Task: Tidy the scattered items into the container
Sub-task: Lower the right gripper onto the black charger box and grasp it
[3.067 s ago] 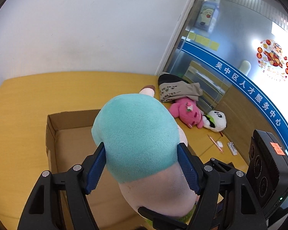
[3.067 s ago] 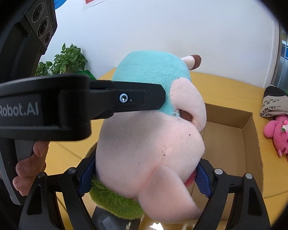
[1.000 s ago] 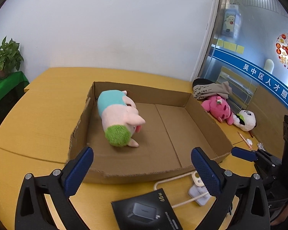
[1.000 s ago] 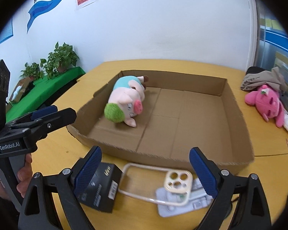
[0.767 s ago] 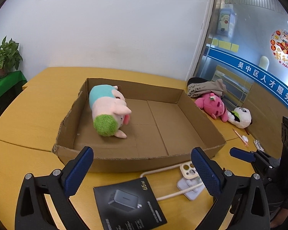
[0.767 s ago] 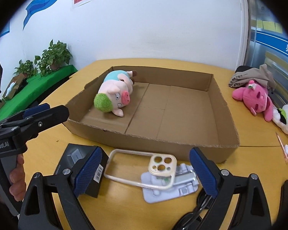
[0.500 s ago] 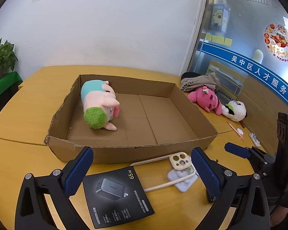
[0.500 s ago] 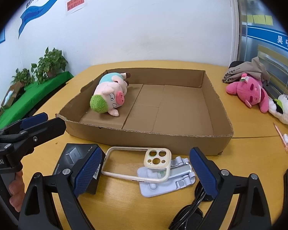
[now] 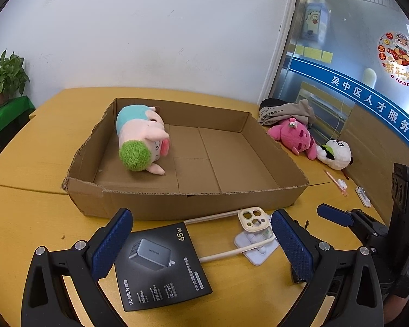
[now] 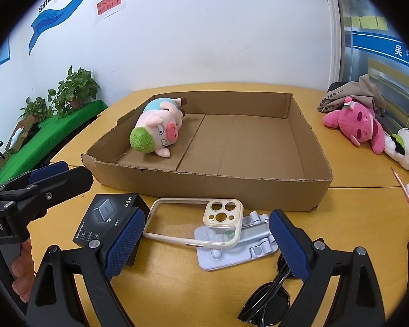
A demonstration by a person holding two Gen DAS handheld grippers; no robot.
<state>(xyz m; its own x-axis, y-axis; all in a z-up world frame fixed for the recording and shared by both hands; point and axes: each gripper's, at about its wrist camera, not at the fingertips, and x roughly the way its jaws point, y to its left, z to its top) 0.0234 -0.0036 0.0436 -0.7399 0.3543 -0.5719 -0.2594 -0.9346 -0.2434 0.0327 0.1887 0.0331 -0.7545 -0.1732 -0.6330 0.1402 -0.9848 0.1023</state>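
The shallow cardboard box (image 9: 193,199) (image 10: 210,184) sits on the yellow table. A plush pig (image 9: 140,141) (image 10: 158,129) with green hair lies on its side in the box's left part. In front of the box lie a black charger box (image 9: 161,264) (image 10: 106,219), a cream phone case (image 9: 252,218) (image 10: 196,224) resting on a white phone stand (image 9: 259,248) (image 10: 240,241), and black sunglasses (image 10: 267,299). My left gripper (image 9: 201,245) is open and empty above the charger box. My right gripper (image 10: 207,245) is open and empty above the phone case.
Right of the box lie a pink plush (image 9: 294,137) (image 10: 353,125), a white panda plush (image 9: 336,154) (image 10: 403,147), a folded grey cloth (image 9: 283,111) (image 10: 349,92), and a pink pen (image 9: 336,182) (image 10: 403,188). Potted plants (image 10: 73,88) stand at far left.
Both grippers let go of the plush pig, which now lies in the box. Both have pulled back toward the table's near edge, bringing the charger box, phone case, stand and sunglasses into view.
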